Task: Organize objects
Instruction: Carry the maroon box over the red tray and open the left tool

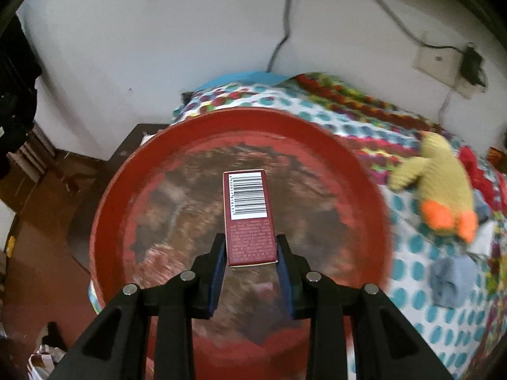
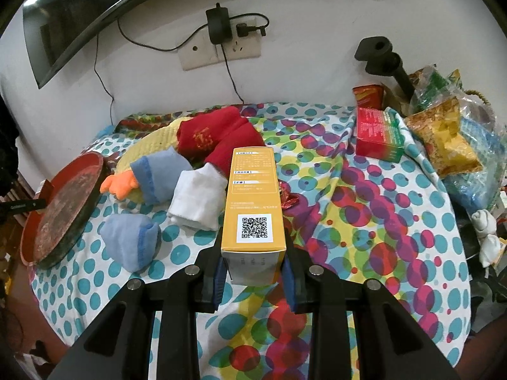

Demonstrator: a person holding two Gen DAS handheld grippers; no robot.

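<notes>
The left tongs (image 1: 252, 255) clamp a slim dark-red cardboard box with a barcode (image 1: 248, 218), held over the round red tray (image 1: 104, 221) at the bed's edge. The right tongs (image 2: 253, 272) grip a long yellow carton with a QR code (image 2: 253, 199) above the polka-dot bedsheet (image 2: 364, 221). At 10 o'clock lie two blue socks (image 2: 131, 245), one white sock (image 2: 198, 199) and one red sock (image 2: 215, 136); at 2 o'clock, one red-green box (image 2: 378, 136).

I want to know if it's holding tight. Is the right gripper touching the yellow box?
Touching. The right wrist view shows the right gripper with its blue pads pressed against both sides of the yellow box, holding it above the dotted cloth.
</notes>
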